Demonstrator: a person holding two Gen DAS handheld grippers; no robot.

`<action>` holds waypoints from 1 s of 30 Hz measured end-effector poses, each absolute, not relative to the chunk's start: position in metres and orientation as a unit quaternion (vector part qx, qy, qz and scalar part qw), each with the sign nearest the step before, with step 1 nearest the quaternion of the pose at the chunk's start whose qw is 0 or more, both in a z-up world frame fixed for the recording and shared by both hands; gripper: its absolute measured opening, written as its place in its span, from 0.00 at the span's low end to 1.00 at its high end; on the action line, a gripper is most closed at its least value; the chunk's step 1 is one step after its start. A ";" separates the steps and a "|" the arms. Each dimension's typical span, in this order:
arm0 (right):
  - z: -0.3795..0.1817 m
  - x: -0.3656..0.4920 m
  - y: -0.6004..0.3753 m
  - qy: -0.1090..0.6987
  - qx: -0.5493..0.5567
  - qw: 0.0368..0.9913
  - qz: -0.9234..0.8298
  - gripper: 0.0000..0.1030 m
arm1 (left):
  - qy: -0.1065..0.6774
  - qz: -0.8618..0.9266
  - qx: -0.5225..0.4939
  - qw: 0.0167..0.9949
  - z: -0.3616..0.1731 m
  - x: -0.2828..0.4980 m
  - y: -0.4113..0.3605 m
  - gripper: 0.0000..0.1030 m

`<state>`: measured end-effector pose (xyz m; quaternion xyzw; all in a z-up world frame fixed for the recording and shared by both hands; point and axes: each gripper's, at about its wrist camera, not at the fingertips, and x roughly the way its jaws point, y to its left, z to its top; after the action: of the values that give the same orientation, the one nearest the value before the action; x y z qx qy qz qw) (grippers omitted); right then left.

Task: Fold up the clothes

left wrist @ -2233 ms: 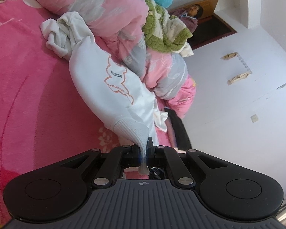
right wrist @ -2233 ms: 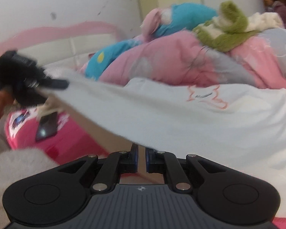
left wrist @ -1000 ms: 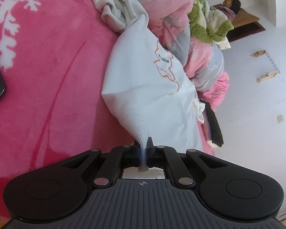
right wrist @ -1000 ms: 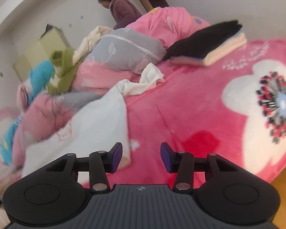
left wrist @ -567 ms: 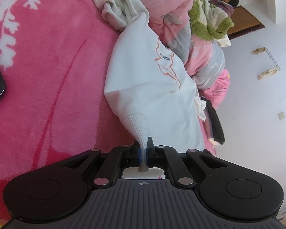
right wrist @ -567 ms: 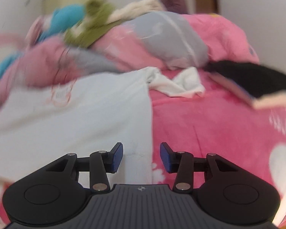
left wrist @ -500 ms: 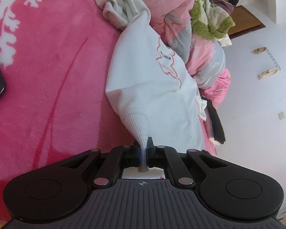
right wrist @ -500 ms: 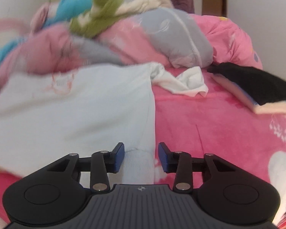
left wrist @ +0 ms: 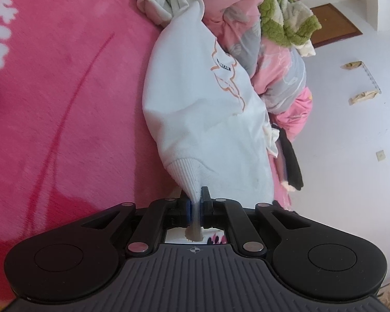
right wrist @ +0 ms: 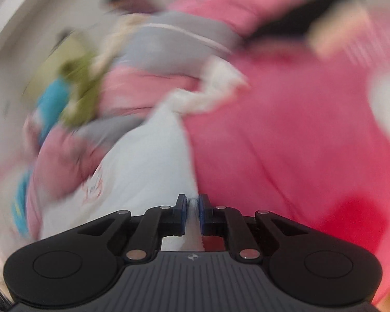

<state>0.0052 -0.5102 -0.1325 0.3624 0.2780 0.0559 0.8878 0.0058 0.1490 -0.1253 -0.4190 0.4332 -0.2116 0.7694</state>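
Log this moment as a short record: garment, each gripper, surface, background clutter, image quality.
garment: white sweatshirt with an orange outline logo, lying partly on the bed and partly against the bedding pile
left gripper: shut on the ribbed hem of the white sweatshirt
right gripper: shut on an edge of the white sweatshirt
surface: pink blanket
background clutter: pink and grey quilt, green fleece, crumpled cream garment, folded black item
image quality: left wrist view sharp; right wrist view heavily motion-blurred
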 end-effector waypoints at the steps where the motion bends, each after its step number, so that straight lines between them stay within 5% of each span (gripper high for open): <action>1: -0.134 0.003 -0.514 0.270 0.379 0.883 0.056 0.09 | 0.435 -0.210 -0.420 0.769 -0.126 0.006 0.149 0.04; 5: -0.130 -0.006 -0.521 0.245 0.394 0.884 0.057 0.17 | 0.440 -0.203 -0.424 0.765 -0.129 0.008 0.149 0.06; 9: -0.124 -0.006 -0.507 0.268 0.348 0.896 0.068 0.48 | 0.443 -0.195 -0.427 0.763 -0.133 0.009 0.147 0.06; 17: -0.112 -0.006 -0.480 0.312 0.254 0.911 0.089 0.49 | 0.435 -0.188 -0.430 0.768 -0.135 0.005 0.145 0.06; 20: -0.109 -0.006 -0.473 0.321 0.236 0.913 0.087 0.44 | 0.432 -0.182 -0.433 0.770 -0.136 0.004 0.144 0.04; 24: -0.103 -0.006 -0.468 0.330 0.231 0.911 0.086 0.09 | 0.418 -0.175 -0.423 0.785 -0.125 0.001 0.139 0.02; 30: -0.072 -0.014 -0.471 0.299 0.251 0.915 0.098 0.07 | 0.375 -0.203 -0.441 0.789 -0.087 -0.007 0.149 0.02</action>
<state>-0.0142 -0.4705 -0.0715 0.2512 0.2993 0.0979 0.9153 -0.0067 0.1486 -0.0872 -0.4412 0.3755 -0.2028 0.7894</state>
